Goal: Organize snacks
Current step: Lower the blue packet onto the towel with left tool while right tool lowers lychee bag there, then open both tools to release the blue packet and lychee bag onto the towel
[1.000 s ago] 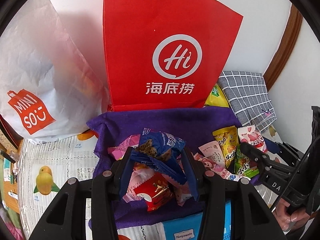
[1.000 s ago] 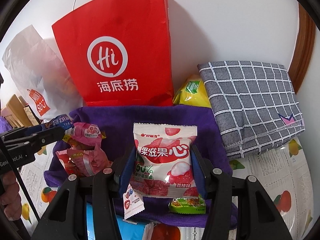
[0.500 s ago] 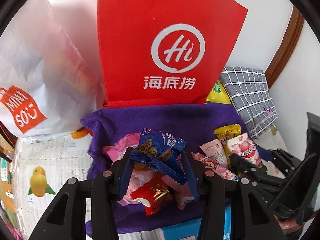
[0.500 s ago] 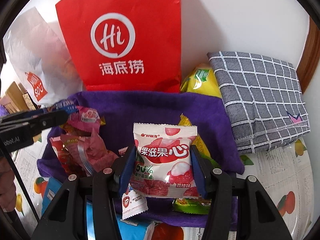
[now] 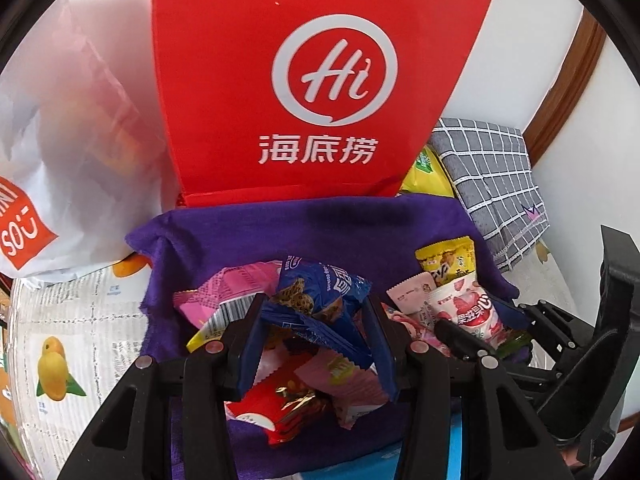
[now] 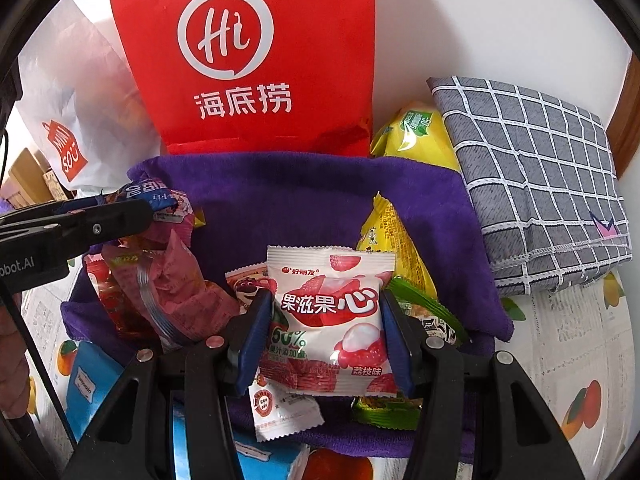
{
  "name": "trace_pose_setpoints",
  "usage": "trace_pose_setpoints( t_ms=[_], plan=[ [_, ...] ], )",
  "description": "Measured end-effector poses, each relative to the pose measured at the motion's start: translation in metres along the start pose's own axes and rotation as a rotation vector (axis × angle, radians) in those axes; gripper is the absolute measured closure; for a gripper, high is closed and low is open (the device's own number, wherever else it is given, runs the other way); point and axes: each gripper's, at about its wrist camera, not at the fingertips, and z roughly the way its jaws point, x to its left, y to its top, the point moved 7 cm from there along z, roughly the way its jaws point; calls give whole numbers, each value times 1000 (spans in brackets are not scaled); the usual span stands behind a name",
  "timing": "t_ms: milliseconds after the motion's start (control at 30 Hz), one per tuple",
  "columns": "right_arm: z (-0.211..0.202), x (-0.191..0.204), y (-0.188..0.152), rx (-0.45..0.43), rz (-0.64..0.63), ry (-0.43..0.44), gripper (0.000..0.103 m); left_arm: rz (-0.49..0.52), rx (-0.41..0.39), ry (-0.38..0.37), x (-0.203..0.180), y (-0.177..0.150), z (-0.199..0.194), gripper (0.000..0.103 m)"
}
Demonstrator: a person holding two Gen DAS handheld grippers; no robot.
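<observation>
The purple cloth (image 6: 304, 196) is taken as the landmark; it lies on the fruit-printed surface (image 6: 568, 344), in front of the red paper bag (image 6: 248, 60).

Left hand-held gripper (image 5: 316, 332): the jaws are closed on a blue snack packet (image 5: 320, 300), which is pinched crumpled between the pads. The packet is held above the pile of pink and red packets (image 5: 292, 396) at the left part of the cloth.

Right hand-held gripper (image 6: 324, 332): the jaws are set partly apart and are clamped on the two side edges of a white lychee candy packet (image 6: 326, 320). The packet is held flat and upright above the right part of the cloth, over a yellow packet (image 6: 394, 240) and a green packet (image 6: 424, 312) that lie there.

Step in hand: by judgement, one snack is being carried by each gripper above the cloth, and sorting into two groups on the cloth is in progress. Whether either packet touches the items beneath cannot be told.

Next move: a placement is called for. Each packet is to be lowered onto its group on the cloth and the jaws opened only once it is supported. Clearance is to be kept between the two grippers, which are near each other above the cloth.
</observation>
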Motion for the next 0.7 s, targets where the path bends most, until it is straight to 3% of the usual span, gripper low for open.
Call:
trace_pose_setpoints(
  t_ms=[133, 700],
  plan=[
    [2, 1, -1, 0, -9, -3, 50, 11, 4, -20, -8, 0, 5, 58],
    [2, 2, -2, -4, -38, -10, 50, 44, 4, 20, -8, -2, 8, 56]
  ],
)
